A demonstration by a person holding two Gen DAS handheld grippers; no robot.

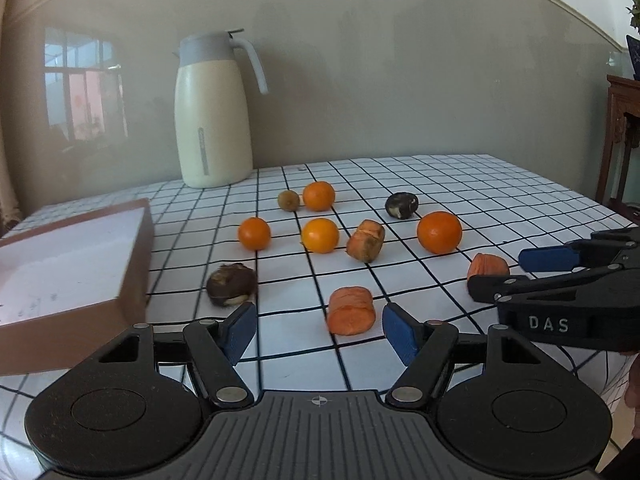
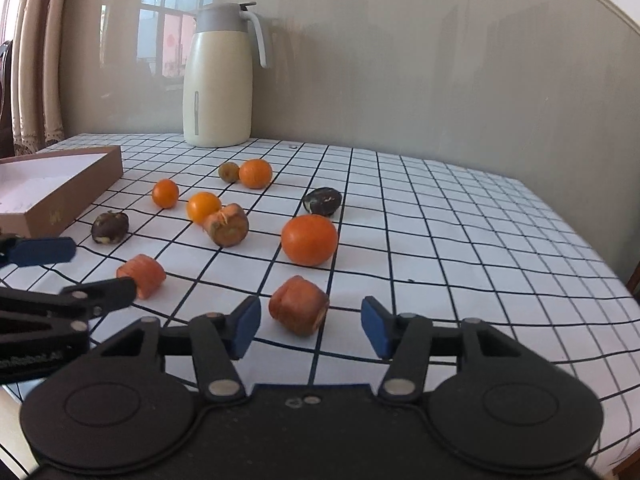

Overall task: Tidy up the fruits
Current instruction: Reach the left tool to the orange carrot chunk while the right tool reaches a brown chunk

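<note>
Both claws spread, empty: left claw [image 1: 318, 330], right claw [image 2: 310, 326]. Risk: stubby orange carrot chunk [image 2: 299, 311] rolling from pinch; round oranges likewise.

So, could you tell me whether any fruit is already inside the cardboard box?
No, the cardboard box shows only its bare white bottom, and the oranges lie out on the tablecloth.

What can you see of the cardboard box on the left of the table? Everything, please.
The cardboard box is a shallow, open-topped rectangular tray with brown outer walls and a white inside. There is no lid in view and nothing visible inside, though both views cut off part of it. It sits flat on the checked tablecloth at the table's left side. No fruit touches it; the nearest item is a dark brown lump just off its near corner. A small pale mark shows on its long side wall in the right wrist view.
</note>
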